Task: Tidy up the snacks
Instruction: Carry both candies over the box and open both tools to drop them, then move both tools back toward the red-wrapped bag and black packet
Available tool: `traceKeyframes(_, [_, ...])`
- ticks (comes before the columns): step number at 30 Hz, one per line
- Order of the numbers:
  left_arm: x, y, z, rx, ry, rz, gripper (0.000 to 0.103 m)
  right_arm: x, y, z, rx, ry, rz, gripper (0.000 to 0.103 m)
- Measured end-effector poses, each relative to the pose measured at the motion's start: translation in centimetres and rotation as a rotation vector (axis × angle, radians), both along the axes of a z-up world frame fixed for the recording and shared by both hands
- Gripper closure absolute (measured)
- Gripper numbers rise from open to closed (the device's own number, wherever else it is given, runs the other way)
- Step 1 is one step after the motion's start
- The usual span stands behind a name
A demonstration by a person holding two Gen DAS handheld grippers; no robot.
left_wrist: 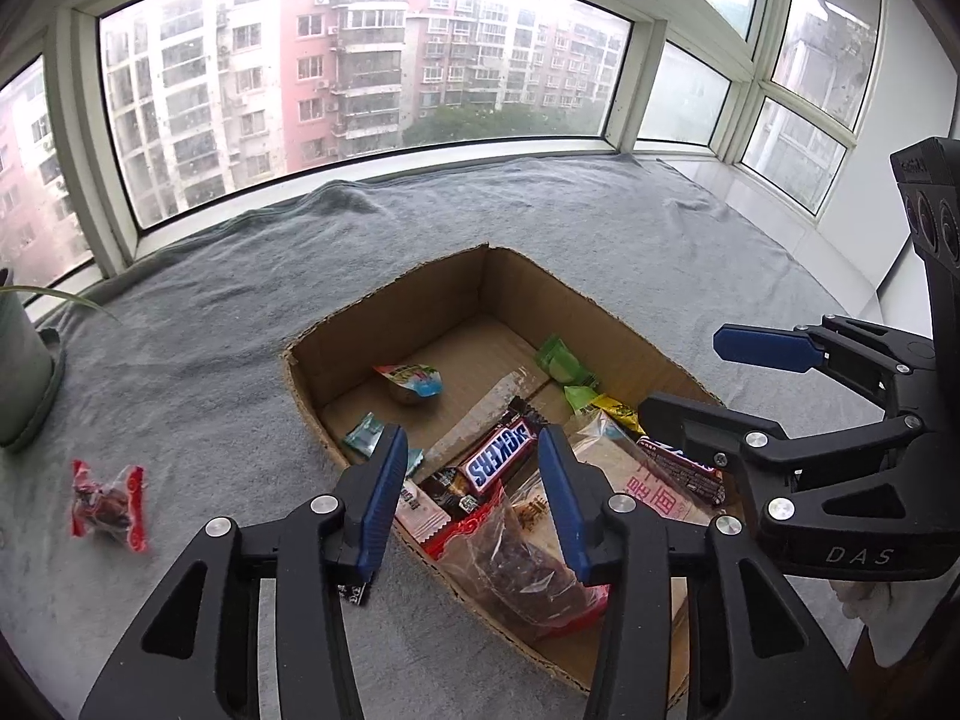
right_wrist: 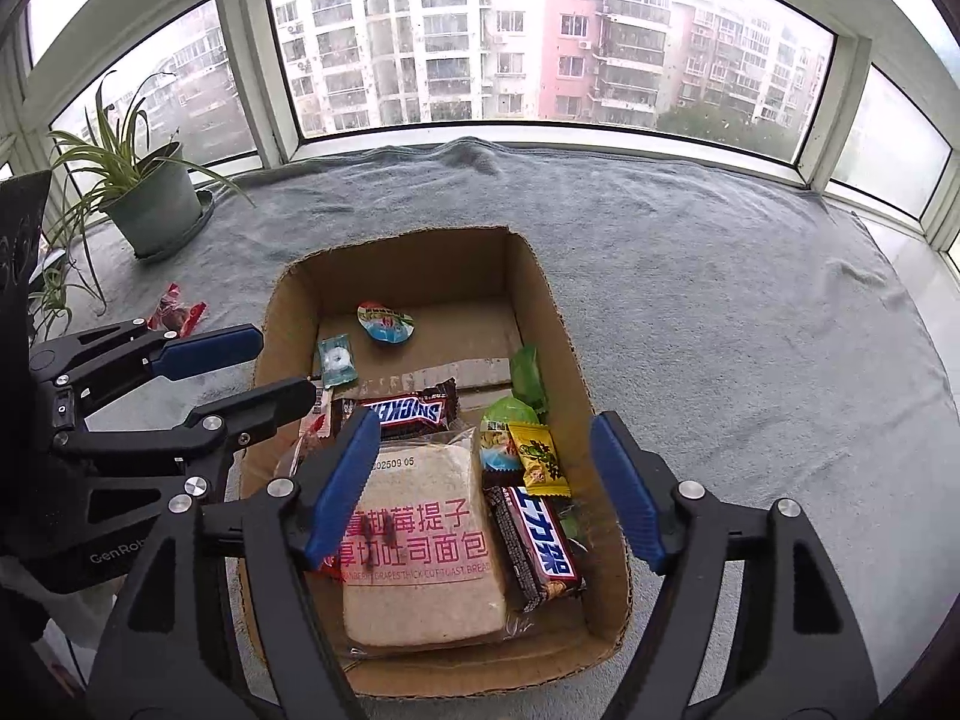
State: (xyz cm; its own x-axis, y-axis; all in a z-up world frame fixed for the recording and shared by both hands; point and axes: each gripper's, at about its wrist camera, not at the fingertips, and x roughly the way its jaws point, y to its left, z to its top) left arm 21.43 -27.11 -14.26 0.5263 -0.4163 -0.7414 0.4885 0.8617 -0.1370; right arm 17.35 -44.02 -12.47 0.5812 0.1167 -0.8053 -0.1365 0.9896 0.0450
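Observation:
An open cardboard box (left_wrist: 384, 312) (right_wrist: 420, 264) on the grey cloth holds several snacks: a Snickers bar (left_wrist: 501, 459) (right_wrist: 402, 414), a bread packet (right_wrist: 420, 546), a second chocolate bar (right_wrist: 534, 546), a jelly cup (right_wrist: 384, 321), green packets (right_wrist: 528, 378) and a yellow packet (right_wrist: 537, 459). My left gripper (left_wrist: 471, 438) (right_wrist: 282, 363) is open over the box's near left corner, above a clear red-edged bag (left_wrist: 510, 564) that its pads do not press. Above the bread hangs my right gripper (right_wrist: 485, 420) (left_wrist: 690, 372), open and holding nothing. One red-wrapped snack (left_wrist: 108, 504) (right_wrist: 177, 312) lies on the cloth outside, left of the box.
A potted plant (right_wrist: 156, 204) (left_wrist: 18, 372) stands at the far left of the grey cloth (left_wrist: 600, 228). Window frames run close behind and to the right. A bare white sill (right_wrist: 918, 276) lies past the cloth's right edge.

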Motion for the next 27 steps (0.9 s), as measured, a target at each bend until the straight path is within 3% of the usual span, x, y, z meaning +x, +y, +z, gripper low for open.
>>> traceKeyframes(17, [-0.9, 3.6, 0.4, -0.012, 0.0, 0.023, 0.059, -1.7, 2.1, 0.8, 0.084, -0.031, -0.049, 0.027])
traceKeyframes(27, [-2.4, 11.0, 0.1, 0.005, 0.008, 0.094, 0.059, -3.8, 6.2, 1.5, 0.109, -0.033, -0.02, 0.027])
